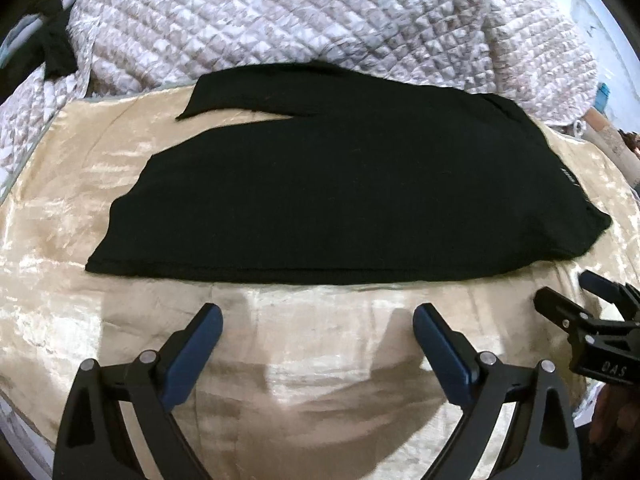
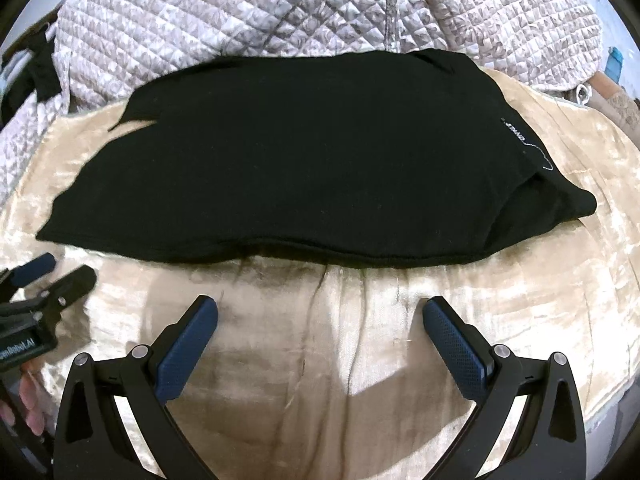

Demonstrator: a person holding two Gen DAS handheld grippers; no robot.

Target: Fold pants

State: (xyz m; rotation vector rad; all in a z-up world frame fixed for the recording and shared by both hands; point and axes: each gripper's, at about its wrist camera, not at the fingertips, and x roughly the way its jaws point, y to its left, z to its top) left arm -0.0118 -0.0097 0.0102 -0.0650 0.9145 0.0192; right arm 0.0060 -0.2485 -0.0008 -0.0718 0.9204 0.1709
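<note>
Black pants (image 1: 340, 200) lie flat across a shiny beige satin sheet (image 1: 320, 360), legs to the left, waist to the right; in the right wrist view the pants (image 2: 300, 168) show a small white label near the waist. My left gripper (image 1: 318, 312) is open and empty, just short of the pants' near edge. My right gripper (image 2: 320, 306) is open and empty, also short of the near edge. The right gripper (image 1: 576, 292) shows at the right edge of the left wrist view, and the left gripper (image 2: 60, 268) at the left edge of the right wrist view.
A quilted pink-white blanket (image 1: 300, 20) is bunched up behind the pants. Dark clothing (image 1: 56, 48) lies at the far left. The beige sheet (image 2: 340, 360) spreads in front of the pants, wrinkled.
</note>
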